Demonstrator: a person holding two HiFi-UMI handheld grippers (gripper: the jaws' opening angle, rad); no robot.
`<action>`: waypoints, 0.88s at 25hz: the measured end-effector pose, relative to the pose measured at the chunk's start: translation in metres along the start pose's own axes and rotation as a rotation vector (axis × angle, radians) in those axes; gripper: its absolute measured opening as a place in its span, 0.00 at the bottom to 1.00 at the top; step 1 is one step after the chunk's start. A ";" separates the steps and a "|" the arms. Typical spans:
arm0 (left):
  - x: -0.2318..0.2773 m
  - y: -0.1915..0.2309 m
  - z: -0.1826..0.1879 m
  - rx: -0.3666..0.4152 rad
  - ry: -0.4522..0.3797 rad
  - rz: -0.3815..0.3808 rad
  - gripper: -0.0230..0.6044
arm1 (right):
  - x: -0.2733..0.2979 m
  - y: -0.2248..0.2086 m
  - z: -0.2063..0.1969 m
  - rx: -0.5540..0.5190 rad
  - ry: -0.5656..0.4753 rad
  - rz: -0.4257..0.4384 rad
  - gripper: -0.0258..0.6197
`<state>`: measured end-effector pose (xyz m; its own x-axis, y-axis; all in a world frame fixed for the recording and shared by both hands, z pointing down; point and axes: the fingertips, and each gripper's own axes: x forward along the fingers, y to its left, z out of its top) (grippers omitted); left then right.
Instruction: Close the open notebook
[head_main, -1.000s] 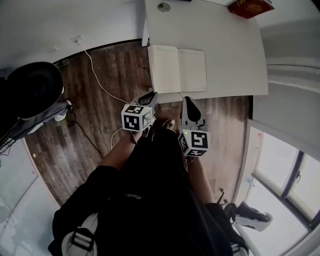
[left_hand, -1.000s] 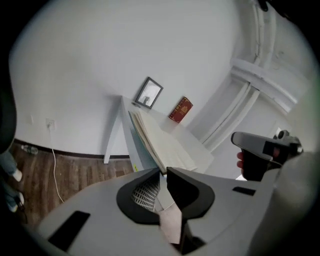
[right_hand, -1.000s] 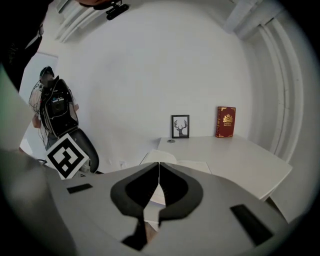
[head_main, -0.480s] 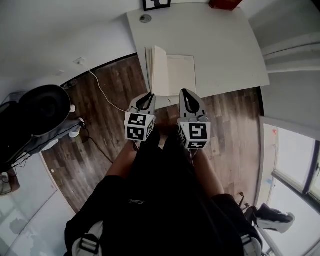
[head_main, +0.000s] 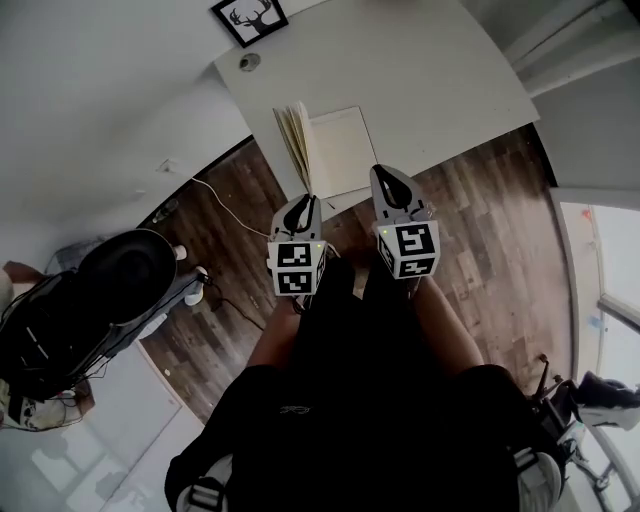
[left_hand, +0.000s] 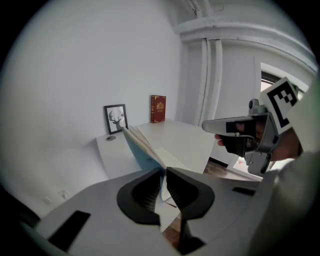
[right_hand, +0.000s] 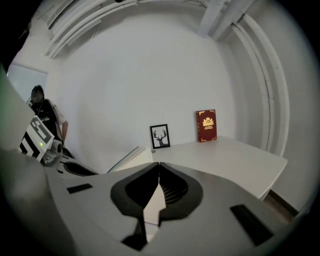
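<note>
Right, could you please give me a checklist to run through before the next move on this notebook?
1. The left hand-held gripper is shut on the notebook at its left cover: ok.
2. The left half is lifted off the table: ok.
3. The notebook is fully closed: not ok.
4. The right hand-held gripper is shut and empty: ok.
5. The right hand-held gripper is off the right page: cannot tell.

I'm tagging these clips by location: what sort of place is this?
Probably a home office or study: a white desk with a notebook, a framed deer picture and red book on it, wood floor.
</note>
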<state>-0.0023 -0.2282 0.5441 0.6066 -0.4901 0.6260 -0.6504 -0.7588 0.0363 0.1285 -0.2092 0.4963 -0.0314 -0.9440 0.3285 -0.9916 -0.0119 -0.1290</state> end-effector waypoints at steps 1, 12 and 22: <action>0.004 -0.005 0.002 0.011 0.004 -0.004 0.10 | 0.000 -0.008 -0.002 0.028 -0.001 -0.003 0.08; 0.044 -0.063 0.011 0.117 0.080 -0.066 0.10 | -0.025 -0.080 -0.021 0.171 -0.003 -0.100 0.08; 0.085 -0.094 -0.006 0.207 0.200 -0.101 0.10 | -0.049 -0.119 -0.035 0.254 -0.025 -0.158 0.08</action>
<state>0.1073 -0.1961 0.5987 0.5478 -0.3291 0.7691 -0.4721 -0.8806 -0.0406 0.2433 -0.1504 0.5279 0.1274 -0.9315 0.3407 -0.9205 -0.2390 -0.3091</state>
